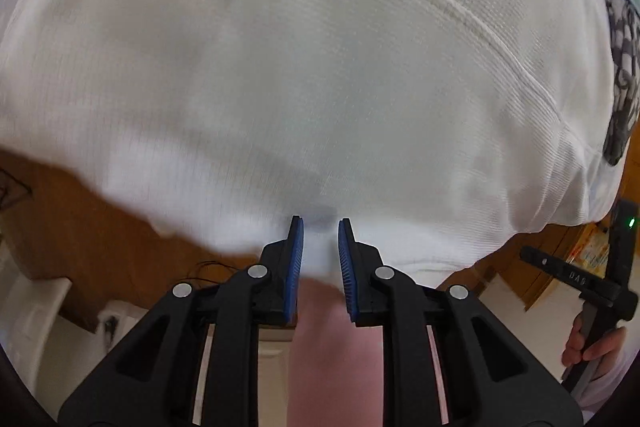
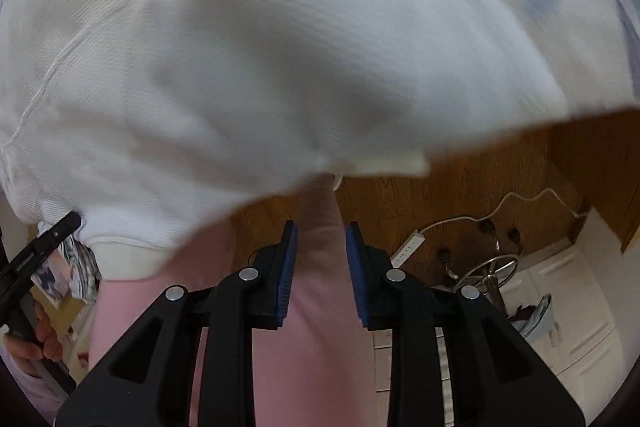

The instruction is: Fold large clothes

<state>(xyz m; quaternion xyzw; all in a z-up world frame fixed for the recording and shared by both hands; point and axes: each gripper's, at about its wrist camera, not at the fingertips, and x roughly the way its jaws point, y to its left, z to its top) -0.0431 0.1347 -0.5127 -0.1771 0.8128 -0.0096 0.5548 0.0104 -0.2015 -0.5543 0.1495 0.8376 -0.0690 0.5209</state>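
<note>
Mounted on the left gripper (image 1: 321,227) and the right gripper (image 2: 321,229), each looking forward and steeply down along its own fingers. Very near the white garment (image 1: 304,59), which fills most of both views. Shared: that cloth, the wooden floor (image 2: 480,163) beneath, and each other's gripper at the frame edge.

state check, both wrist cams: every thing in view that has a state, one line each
white garment: up off the wood floor, loose and bulging, not folded.
left gripper: shut on the white garment near its hem.
right gripper: jaws narrowly apart, nothing between the pads.
power strip: lying on the floor, white cable attached.
</note>
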